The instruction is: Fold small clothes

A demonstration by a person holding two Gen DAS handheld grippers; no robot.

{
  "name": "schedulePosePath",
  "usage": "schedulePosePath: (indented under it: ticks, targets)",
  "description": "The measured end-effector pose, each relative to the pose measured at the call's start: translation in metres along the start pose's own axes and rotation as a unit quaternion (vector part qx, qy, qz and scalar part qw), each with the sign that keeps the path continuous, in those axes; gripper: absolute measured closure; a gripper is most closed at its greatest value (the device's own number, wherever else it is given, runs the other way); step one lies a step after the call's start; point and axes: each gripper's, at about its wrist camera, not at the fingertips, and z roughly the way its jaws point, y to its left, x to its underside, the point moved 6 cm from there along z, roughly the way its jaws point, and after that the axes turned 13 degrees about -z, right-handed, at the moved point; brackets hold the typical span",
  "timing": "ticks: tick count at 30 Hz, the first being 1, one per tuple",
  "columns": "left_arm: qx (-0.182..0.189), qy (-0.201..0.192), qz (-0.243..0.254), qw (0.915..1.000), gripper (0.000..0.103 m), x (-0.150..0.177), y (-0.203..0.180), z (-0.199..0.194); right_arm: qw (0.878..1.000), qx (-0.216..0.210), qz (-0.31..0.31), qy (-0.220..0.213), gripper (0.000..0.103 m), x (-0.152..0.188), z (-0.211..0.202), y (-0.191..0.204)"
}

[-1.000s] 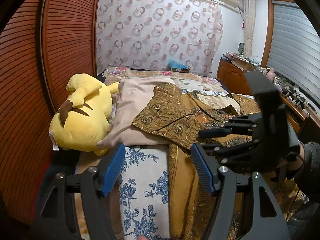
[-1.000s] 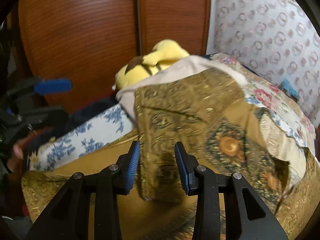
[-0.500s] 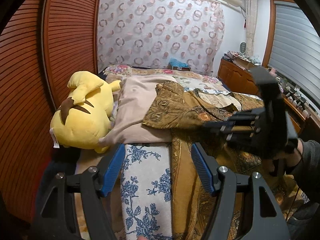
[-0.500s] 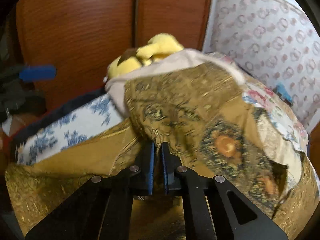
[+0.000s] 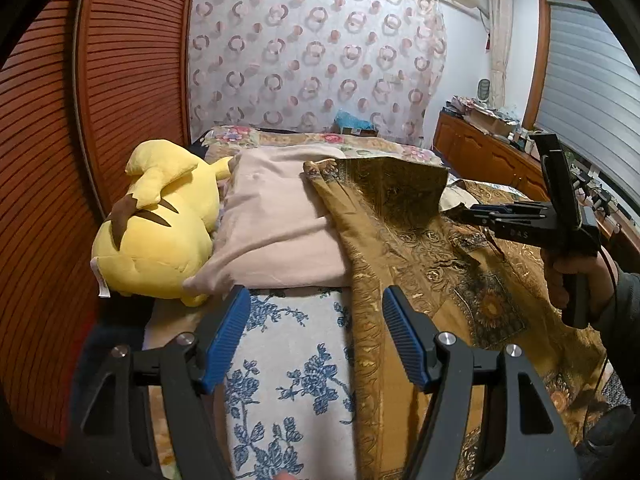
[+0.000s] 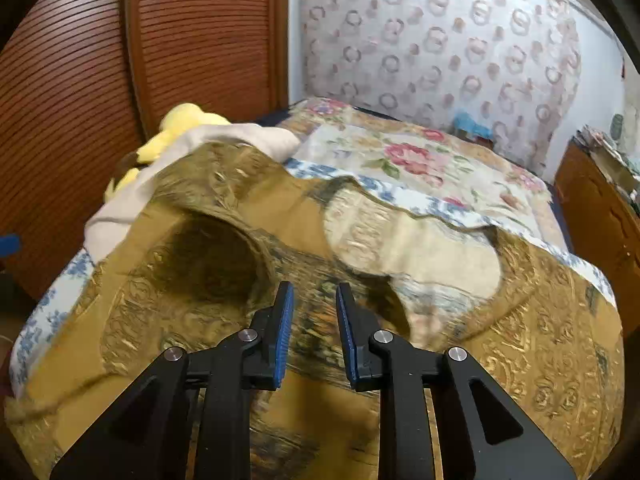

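Garment [image 5: 400, 216] flap now flipped rightward; R gripper [image 6: 314, 332] just reopening, empty; L gripper [image 5: 316, 336] open.

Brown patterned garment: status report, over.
Left hand-held gripper open, empty. Right hand-held gripper just reopened, nothing between pads. Brown patterned garment part-folded on bed. Yellow plush toy beside it, clear.

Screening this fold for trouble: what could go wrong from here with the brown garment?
1. The right gripper has just been opening its jaws, nothing gripped between them; the raised flap of the brown garment stands unsupported and may drop crooked.
2. The garment's edge lies up on the beige pillow, so the fold may slide.
3. The left gripper hangs open off the cloth, pinning nothing.
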Motion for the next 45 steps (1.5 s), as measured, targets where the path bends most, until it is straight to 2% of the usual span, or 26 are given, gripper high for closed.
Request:
schedulePosePath:
  ticks: [5,7,9,11,17,26,36,41,45]
  targets:
    - [0.004,0.006,0.008,0.9999,0.035,-0.002,-0.011,0.008,1.0,-0.003,-0.004,-0.004,0.069,0.007,-0.009,-0.003]
    - [0.004,0.008,0.011,0.9999,0.035,-0.005,-0.015,0.012,1.0,-0.004,-0.008,-0.007,0.063,0.008,-0.012,-0.003]
    - [0.003,0.011,0.014,0.9998,0.035,-0.009,-0.017,0.018,1.0,-0.004,-0.008,-0.009,0.052,0.01,-0.017,-0.004]
    - [-0.002,0.013,0.018,0.9998,0.035,-0.012,-0.021,0.024,1.0,-0.002,-0.009,-0.012,0.05,0.016,-0.024,-0.009]
    - [0.003,0.025,0.017,0.9995,0.035,-0.016,-0.032,0.039,1.0,0.015,0.002,-0.008,0.049,0.04,-0.048,-0.041]
    - [0.02,0.052,0.034,0.9979,0.035,-0.005,-0.065,0.061,0.997,0.07,0.038,0.01,0.049,0.108,-0.101,-0.114]
    - [0.036,0.085,0.064,0.9936,0.035,0.011,-0.104,0.083,0.981,0.144,0.119,0.042,0.049,0.194,-0.15,-0.219]
    - [0.039,0.102,0.077,0.991,0.035,0.016,-0.119,0.094,0.973,0.153,0.16,0.063,0.049,0.226,-0.156,-0.249]
    - [0.038,0.121,0.089,0.9879,0.035,0.023,-0.13,0.105,0.97,0.14,0.183,0.076,0.049,0.245,-0.152,-0.259]
